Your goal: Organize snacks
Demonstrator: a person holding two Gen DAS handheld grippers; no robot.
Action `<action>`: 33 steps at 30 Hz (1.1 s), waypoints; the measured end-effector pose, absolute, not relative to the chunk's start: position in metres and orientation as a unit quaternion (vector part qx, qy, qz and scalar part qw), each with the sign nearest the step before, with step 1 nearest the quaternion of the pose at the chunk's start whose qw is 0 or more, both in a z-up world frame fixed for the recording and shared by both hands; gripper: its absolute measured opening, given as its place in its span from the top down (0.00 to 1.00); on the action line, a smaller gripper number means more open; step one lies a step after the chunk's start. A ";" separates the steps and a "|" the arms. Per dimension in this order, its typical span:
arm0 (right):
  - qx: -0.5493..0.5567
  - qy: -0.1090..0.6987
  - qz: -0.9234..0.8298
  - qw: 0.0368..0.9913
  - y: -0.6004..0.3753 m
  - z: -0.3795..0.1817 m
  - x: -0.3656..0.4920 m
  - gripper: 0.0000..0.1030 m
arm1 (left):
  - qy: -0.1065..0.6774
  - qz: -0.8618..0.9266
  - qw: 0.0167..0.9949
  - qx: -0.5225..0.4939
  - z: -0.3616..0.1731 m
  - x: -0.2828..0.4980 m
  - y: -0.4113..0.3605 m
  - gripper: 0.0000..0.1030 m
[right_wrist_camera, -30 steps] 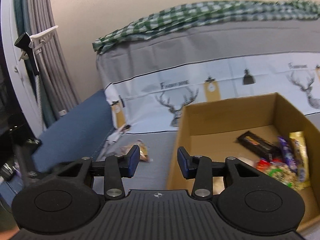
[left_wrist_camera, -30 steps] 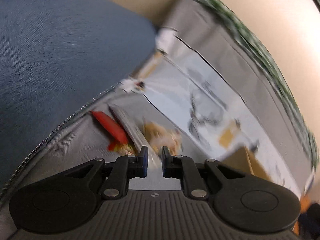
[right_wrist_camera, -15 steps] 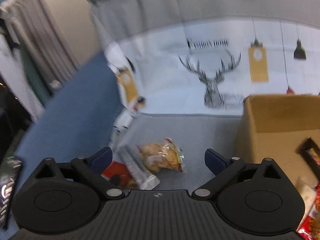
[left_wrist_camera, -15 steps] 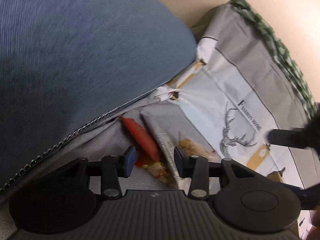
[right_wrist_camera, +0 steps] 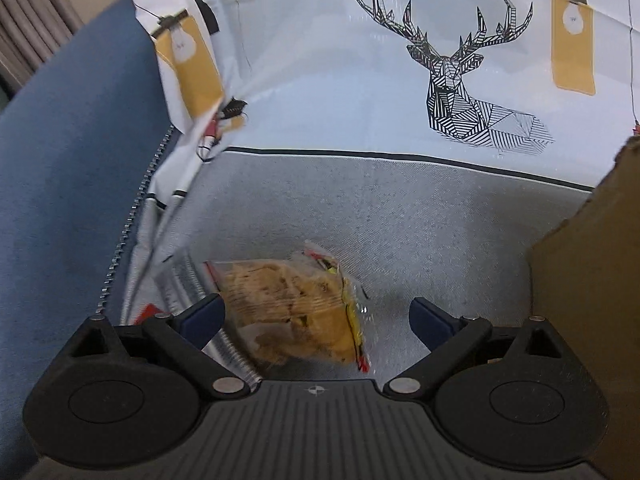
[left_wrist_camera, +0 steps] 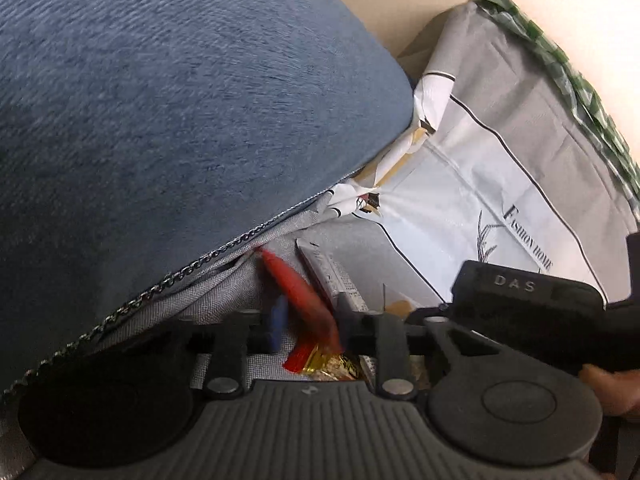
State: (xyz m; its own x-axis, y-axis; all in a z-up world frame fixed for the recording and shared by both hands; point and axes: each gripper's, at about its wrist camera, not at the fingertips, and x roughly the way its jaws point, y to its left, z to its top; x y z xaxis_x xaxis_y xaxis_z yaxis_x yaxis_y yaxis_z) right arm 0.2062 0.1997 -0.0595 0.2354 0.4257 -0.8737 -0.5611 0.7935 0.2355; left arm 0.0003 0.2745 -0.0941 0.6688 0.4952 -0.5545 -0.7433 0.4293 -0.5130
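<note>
In the left wrist view my left gripper point(left_wrist_camera: 310, 322) is low over a red snack packet point(left_wrist_camera: 298, 292) that lies in the seam beside a blue cushion point(left_wrist_camera: 160, 120). Its jaws are closing on the packet, and both the pads and the packet are blurred. A silver packet point(left_wrist_camera: 332, 280) lies just right of the red one. The right gripper point(right_wrist_camera: 316, 310) stands wide open, straddling a clear bag of brown snacks point(right_wrist_camera: 288, 308) without touching it. Its black body point(left_wrist_camera: 520, 292) also shows at the right of the left wrist view.
A cardboard box point(right_wrist_camera: 580, 280) stands at the right edge on the grey seat. Behind hangs a white deer-print cover point(right_wrist_camera: 400, 80), with a green checked cloth point(left_wrist_camera: 560, 60) on top. A person's hand point(left_wrist_camera: 612, 388) shows at the right edge of the left wrist view.
The left gripper sank toward the red packet, opened, then closed around it. The right gripper swung left from the box and down over the clear bag, its jaws spreading wide.
</note>
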 end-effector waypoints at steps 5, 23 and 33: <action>-0.051 0.522 0.335 0.783 0.197 -0.059 0.204 0.39 | 0.161 0.354 0.844 -0.368 -0.089 -0.002 0.272 0.95; -0.014 0.401 0.394 0.827 0.056 0.067 0.092 0.47 | 0.268 0.172 0.911 -0.261 -0.034 -0.049 0.238 0.95; -0.029 0.390 0.449 0.803 -0.003 0.031 -0.014 0.46 | 0.358 0.085 0.899 -0.238 -0.036 -0.079 0.233 0.95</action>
State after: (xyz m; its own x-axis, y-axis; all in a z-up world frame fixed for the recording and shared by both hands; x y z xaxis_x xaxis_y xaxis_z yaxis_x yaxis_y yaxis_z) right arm -0.0138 -0.0026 0.0312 0.2928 0.6995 -0.6519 -0.7445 0.5946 0.3035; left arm -0.0790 0.2329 -0.0357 0.7295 -0.0166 -0.6838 -0.3236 0.8723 -0.3665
